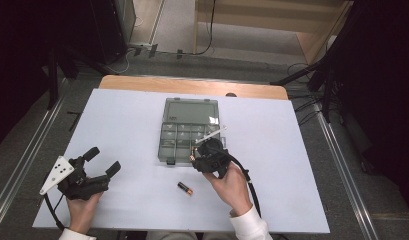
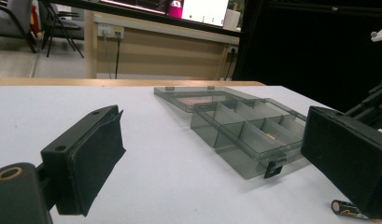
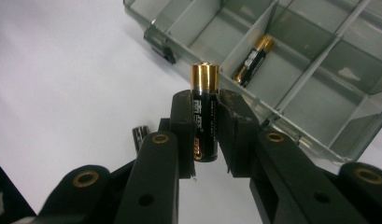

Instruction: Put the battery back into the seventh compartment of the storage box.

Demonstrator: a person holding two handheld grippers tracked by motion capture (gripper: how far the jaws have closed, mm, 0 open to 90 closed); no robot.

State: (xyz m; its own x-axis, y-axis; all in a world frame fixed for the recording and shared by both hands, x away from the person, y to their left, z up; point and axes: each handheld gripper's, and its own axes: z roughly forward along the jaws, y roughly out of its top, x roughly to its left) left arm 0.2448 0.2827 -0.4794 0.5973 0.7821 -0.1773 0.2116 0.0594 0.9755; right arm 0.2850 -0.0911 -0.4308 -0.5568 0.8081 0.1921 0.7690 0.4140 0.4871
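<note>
While the right tool (image 3: 206,135) is clamping a battery (image 3: 205,109) between its jaws, gold cap up, it is hovering at the near right corner of the open compartment box (image 1: 168,145) on the white desk (image 1: 302,175). Judging by the layout, the step in hand is carrying this cell into the box: one battery (image 3: 253,60) is already lying in a compartment just beyond the jaws, and a loose battery (image 1: 185,188) is lying on the desk near the person's right hand (image 1: 232,187), apart from the box. The left tool (image 1: 92,170) is resting well to the left with its jaws spread apart and holding nothing. The next move seems to be calling for bringing the gripped cell over a compartment, tilting or lowering it so it clears the thin divider walls, then parting the jaws; releasing too high or off-centre is risking a bounce onto a divider or out over the rim.
</note>
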